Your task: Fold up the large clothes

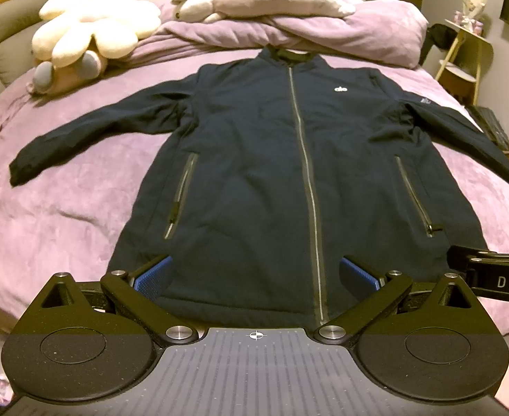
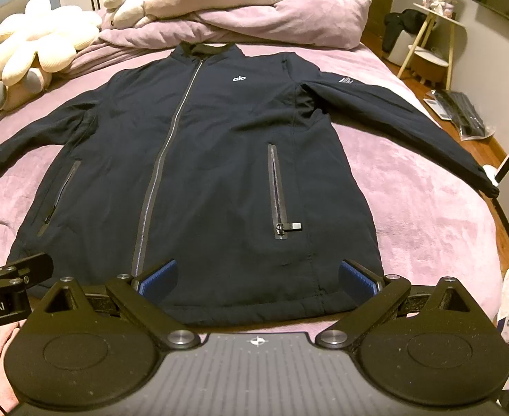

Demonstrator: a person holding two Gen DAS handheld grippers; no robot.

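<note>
A dark navy zip-up jacket (image 1: 271, 159) (image 2: 198, 159) lies flat and face up on the purple bed, collar at the far end, both sleeves spread out to the sides, front zipper closed. My left gripper (image 1: 256, 274) hovers open above the hem, left of the zipper's lower end. My right gripper (image 2: 257, 277) hovers open above the hem's right part, below the pocket zipper (image 2: 277, 194). Nothing sits between either pair of blue pads. The right gripper's body (image 1: 490, 270) shows at the left wrist view's right edge.
The purple bedspread (image 1: 56, 215) (image 2: 427, 215) surrounds the jacket. A bunched purple duvet (image 1: 323, 31) with plush toys (image 1: 91, 24) sits past the collar. A side table (image 2: 431, 38) and a keyboard (image 2: 462, 111) on the floor lie to the right of the bed.
</note>
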